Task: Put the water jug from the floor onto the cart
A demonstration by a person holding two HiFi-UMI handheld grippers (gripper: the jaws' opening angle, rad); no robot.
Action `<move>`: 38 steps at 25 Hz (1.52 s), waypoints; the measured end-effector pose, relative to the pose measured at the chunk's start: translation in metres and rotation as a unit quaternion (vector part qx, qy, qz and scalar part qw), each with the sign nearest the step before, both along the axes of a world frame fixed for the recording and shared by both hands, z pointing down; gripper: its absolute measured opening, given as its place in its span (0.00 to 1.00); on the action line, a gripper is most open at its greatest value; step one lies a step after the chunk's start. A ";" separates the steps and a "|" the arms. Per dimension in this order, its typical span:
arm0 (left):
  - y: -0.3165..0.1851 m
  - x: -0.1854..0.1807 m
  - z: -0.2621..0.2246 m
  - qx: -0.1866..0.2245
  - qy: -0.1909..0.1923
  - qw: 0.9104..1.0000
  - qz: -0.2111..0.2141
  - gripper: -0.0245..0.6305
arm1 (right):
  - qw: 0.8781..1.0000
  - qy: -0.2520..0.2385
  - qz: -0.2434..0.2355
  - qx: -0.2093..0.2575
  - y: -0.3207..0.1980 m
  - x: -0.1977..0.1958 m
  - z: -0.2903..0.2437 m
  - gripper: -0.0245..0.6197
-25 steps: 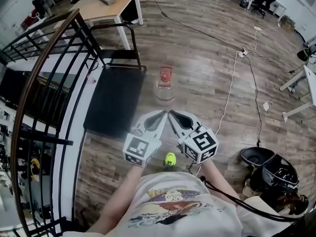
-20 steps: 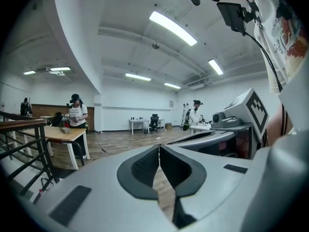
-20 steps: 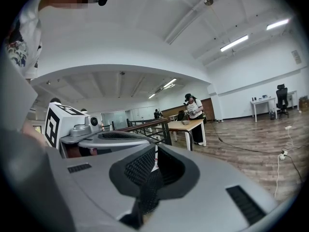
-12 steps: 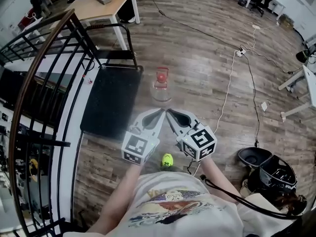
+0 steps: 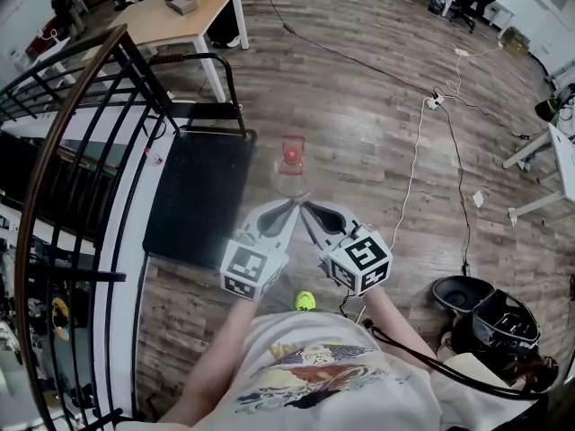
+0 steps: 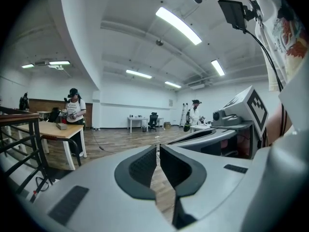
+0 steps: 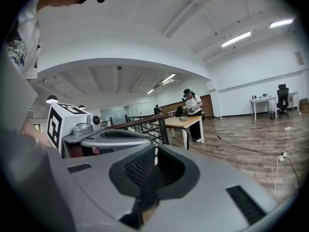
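A clear water jug (image 5: 292,171) with a red cap and handle stands on the wood floor, right of the flat black cart (image 5: 202,196). Both grippers are held side by side just short of the jug, tips almost touching each other. My left gripper (image 5: 294,206) is shut with nothing in it, and so is my right gripper (image 5: 304,207). In the left gripper view the closed pads (image 6: 145,166) meet with only floor beyond them. The right gripper view shows its ribbed pads (image 7: 145,170) pressed together, empty. The jug is hidden in both gripper views.
A black metal railing (image 5: 72,142) runs along the left. The cart's handle (image 5: 211,97) rises at its far end, near a wooden table (image 5: 175,16). A white cable (image 5: 415,151) crosses the floor on the right. Black bins (image 5: 490,317) sit at lower right.
Both grippers have advanced toward the jug together, staying shut. The jug now sits right in front of their tips.
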State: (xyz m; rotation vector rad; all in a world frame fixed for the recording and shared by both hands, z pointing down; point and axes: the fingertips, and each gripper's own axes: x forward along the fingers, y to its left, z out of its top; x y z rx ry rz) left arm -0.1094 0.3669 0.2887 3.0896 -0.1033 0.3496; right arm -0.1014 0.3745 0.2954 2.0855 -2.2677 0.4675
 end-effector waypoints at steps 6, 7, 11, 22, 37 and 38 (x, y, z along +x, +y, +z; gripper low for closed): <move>-0.039 0.025 0.006 -0.004 -0.004 1.000 0.015 0.06 | 1.000 0.001 0.017 -0.007 -0.039 0.025 0.006 0.08; -0.046 0.029 0.007 -0.007 -0.004 1.000 0.017 0.06 | 1.000 0.002 0.019 -0.010 -0.045 0.029 0.007 0.08; -0.073 0.042 0.008 -0.008 -0.007 1.000 0.025 0.06 | 0.999 0.006 0.030 -0.019 -0.074 0.043 0.011 0.08; -0.136 0.071 0.014 -0.016 -0.014 0.998 0.063 0.06 | 0.997 0.002 0.073 -0.033 -0.139 0.073 0.018 0.08; -0.190 0.129 0.038 -0.028 -0.039 0.997 0.053 0.06 | 0.996 -0.004 0.067 -0.059 -0.194 0.133 0.043 0.08; -0.193 0.136 0.042 -0.030 -0.041 0.998 0.049 0.06 | 0.996 -0.005 0.064 -0.060 -0.197 0.139 0.046 0.08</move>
